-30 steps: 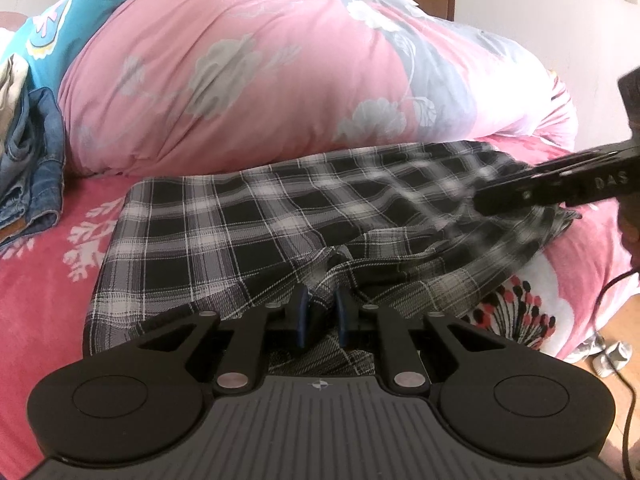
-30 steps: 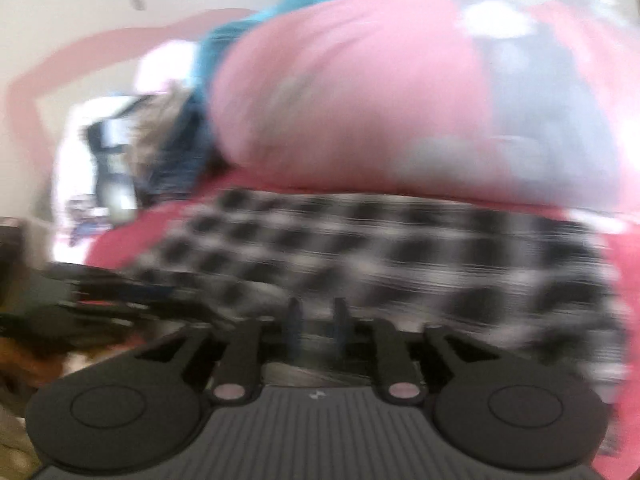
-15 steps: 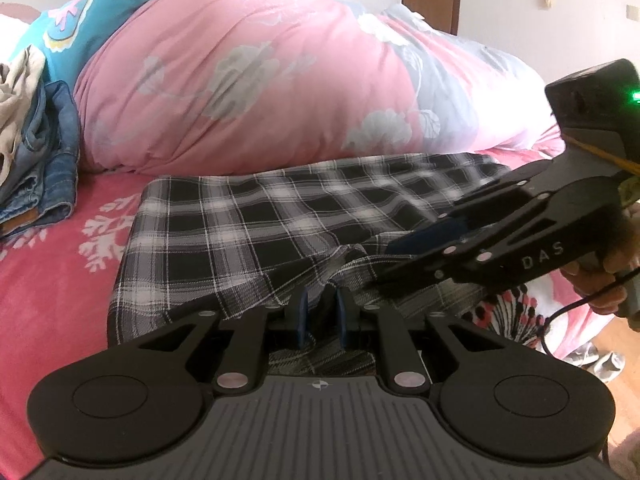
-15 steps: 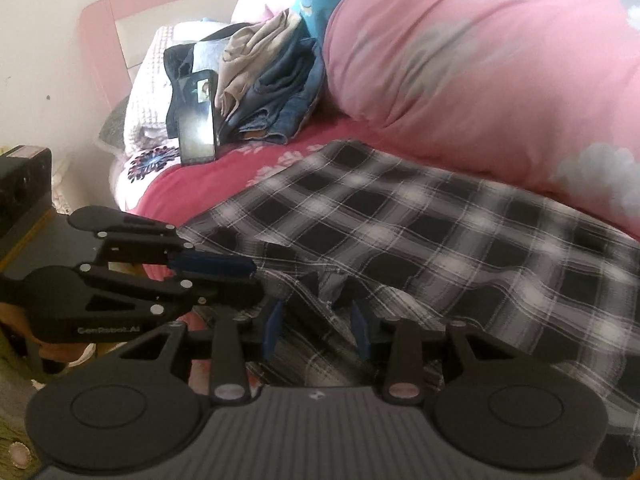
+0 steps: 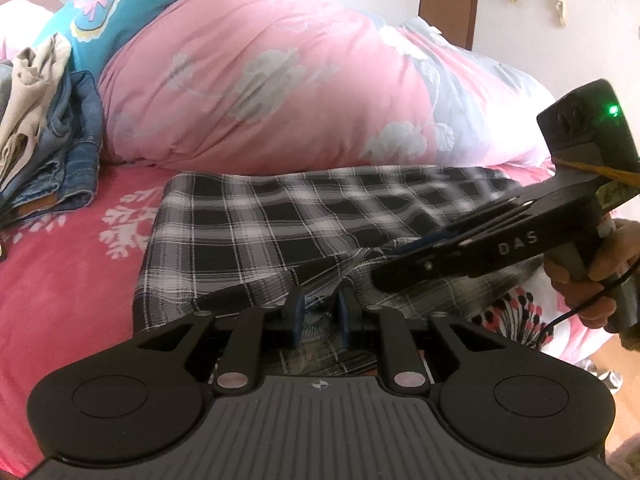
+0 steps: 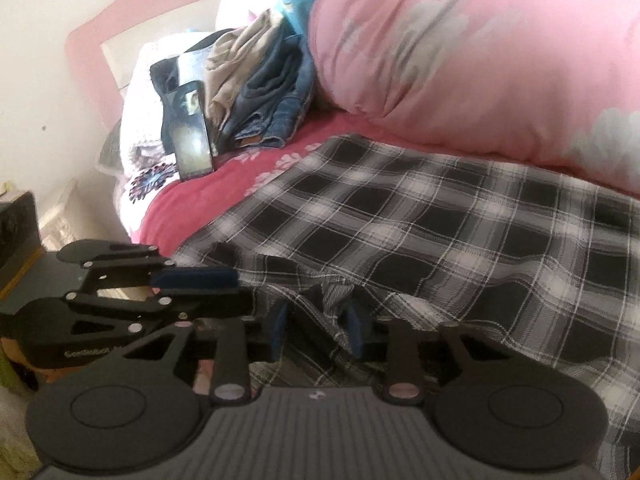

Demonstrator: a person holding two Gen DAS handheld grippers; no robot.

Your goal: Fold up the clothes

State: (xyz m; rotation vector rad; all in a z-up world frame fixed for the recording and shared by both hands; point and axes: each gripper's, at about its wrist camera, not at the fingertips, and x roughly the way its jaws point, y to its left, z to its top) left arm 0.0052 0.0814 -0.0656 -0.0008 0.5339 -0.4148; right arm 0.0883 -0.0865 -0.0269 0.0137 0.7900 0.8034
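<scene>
A black-and-white plaid cloth [image 5: 280, 224] [image 6: 440, 232] lies spread on the pink bed sheet [image 5: 60, 280], its near edge rumpled into a ridge. My left gripper [image 5: 320, 312] sits at that near edge with a fold of the plaid pinched between its blue pads, and its jaws are opening slightly. The same left gripper [image 6: 236, 286] shows at the left of the right wrist view. My right gripper [image 6: 318, 322] straddles a raised bunch of the plaid. Its jaws are closing, with a gap left on one side. Seen from the left wrist, the right gripper [image 5: 380, 272] reaches in from the right, held by a hand [image 5: 592, 276].
A big pink flowered duvet [image 5: 280, 92] is heaped behind the cloth. Folded jeans and a beige garment [image 6: 272, 104] are stacked by the headboard, with a phone [image 6: 192, 132] propped against them. A dark bedside cabinet [image 6: 16, 232] stands left of the bed. Floor shows past the bed's right edge [image 5: 616, 368].
The right gripper swung in from the right to the cloth's near edge beside the left gripper and narrowed around a bunch of fabric. The left gripper's pads stand slightly wider apart.
</scene>
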